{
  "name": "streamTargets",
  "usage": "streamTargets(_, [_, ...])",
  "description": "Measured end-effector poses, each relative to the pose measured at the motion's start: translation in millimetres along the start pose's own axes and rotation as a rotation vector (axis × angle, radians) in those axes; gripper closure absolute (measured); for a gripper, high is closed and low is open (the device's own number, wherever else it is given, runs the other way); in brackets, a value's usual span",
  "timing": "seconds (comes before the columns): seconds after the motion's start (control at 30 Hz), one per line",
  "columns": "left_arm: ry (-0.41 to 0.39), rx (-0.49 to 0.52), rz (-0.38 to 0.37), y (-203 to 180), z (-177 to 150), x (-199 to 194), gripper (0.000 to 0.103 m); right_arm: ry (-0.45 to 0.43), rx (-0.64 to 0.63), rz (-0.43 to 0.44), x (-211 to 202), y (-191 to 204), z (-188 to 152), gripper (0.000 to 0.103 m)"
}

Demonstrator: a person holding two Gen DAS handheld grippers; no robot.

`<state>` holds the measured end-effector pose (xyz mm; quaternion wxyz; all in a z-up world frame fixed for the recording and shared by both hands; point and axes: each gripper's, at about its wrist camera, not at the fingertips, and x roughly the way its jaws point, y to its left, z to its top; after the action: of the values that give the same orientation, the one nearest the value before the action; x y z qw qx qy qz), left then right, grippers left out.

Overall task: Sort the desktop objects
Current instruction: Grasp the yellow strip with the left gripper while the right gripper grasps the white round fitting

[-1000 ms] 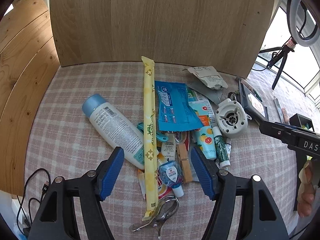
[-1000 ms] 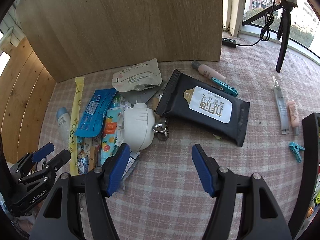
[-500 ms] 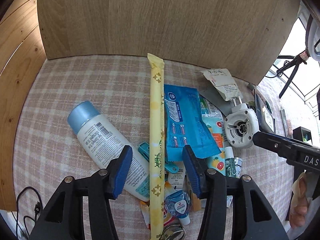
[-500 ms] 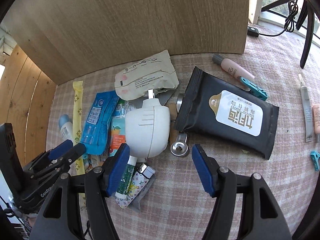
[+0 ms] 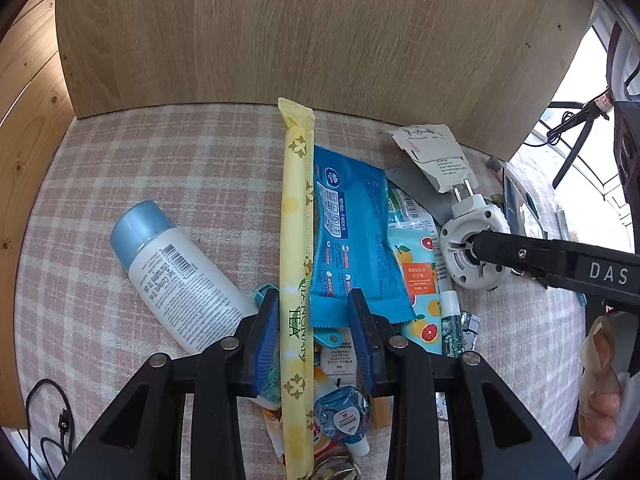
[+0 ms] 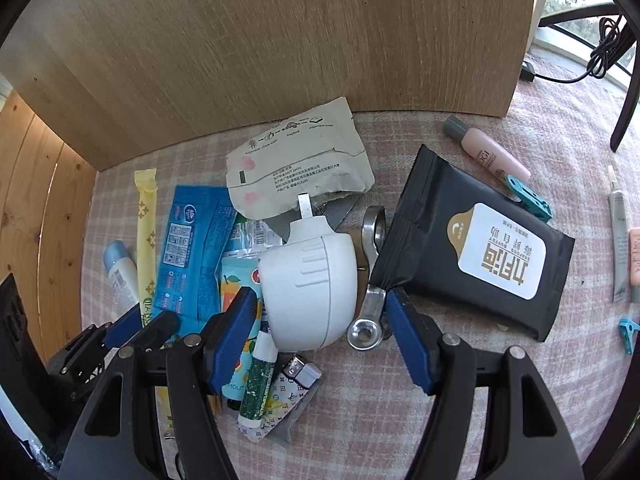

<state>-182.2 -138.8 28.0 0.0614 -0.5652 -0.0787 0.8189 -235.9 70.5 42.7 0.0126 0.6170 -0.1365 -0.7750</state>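
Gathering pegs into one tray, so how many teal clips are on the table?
3 teal clips: one by the pink tube, one alone at far right, one under the yellow tea stick. More may be buried.

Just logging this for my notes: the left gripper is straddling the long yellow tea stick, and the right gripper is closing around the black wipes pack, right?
Not quite. The right gripper brackets the white plug adapter, not the black wipes pack, as the right wrist view shows. The left gripper does straddle the yellow tea stick.
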Motion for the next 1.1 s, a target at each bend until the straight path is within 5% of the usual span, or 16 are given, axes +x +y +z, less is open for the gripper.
streamTargets(0.13, [-0.002,-0.008,0.001,8.2,-0.7,-6.3,0.09,-0.011,-0.029,-0.018,-0.8,2.0,-5.2,0.052])
streamTargets(0.23, [-0.004,-0.028,-0.006,17.6,-2.6,-13.2,0.093,-0.017,-0.033,-0.006,-7.7,0.1,-7.6,0.067])
streamTargets(0.27, [-0.006,-0.036,-0.008,20.6,-3.3,-15.9,0.093,-0.017,-0.035,-0.001,-9.7,-0.5,-8.8,0.088])
streamTargets(1.1, [-0.013,-0.073,-0.038,42.7,-22.8,-45.0,0.093,-0.047,-0.157,0.066,-20.9,21.7,-24.1,0.075])
